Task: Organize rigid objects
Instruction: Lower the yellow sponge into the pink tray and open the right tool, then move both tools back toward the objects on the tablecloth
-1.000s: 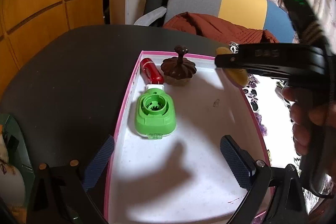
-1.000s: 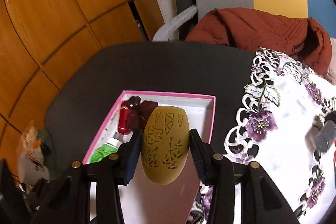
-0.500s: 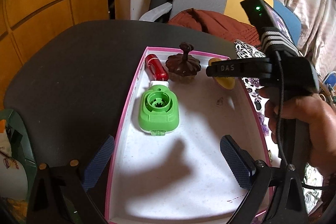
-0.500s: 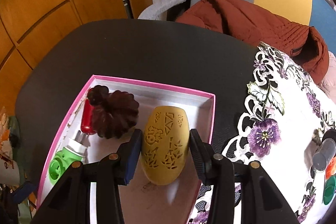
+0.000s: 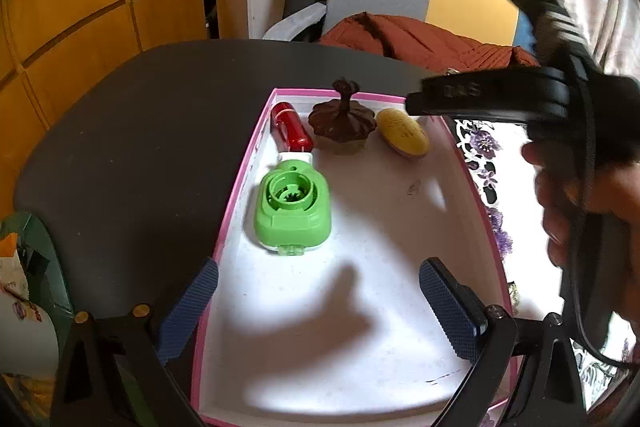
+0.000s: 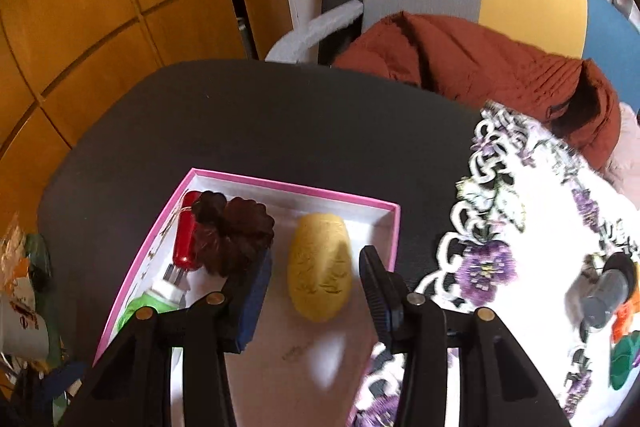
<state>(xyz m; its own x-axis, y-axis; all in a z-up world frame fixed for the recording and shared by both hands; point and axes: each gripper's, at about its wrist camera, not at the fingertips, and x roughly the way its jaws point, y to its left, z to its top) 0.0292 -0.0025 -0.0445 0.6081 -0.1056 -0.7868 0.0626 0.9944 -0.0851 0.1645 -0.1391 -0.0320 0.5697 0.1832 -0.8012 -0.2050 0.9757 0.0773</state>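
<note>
With the yellow carved oval (image 6: 319, 273) lying in the pink-rimmed tray (image 6: 288, 185) just beside the brown fluted lid (image 6: 236, 237), your right claw (image 6: 316, 283) stands apart around it; lift clear next, I'd say. Left claw (image 5: 316, 311) hovers apart, empty.

Embossed lettering on right hand-held gripper (image 5: 460, 95), roughly "DAS", otherwise nothing legible
</note>
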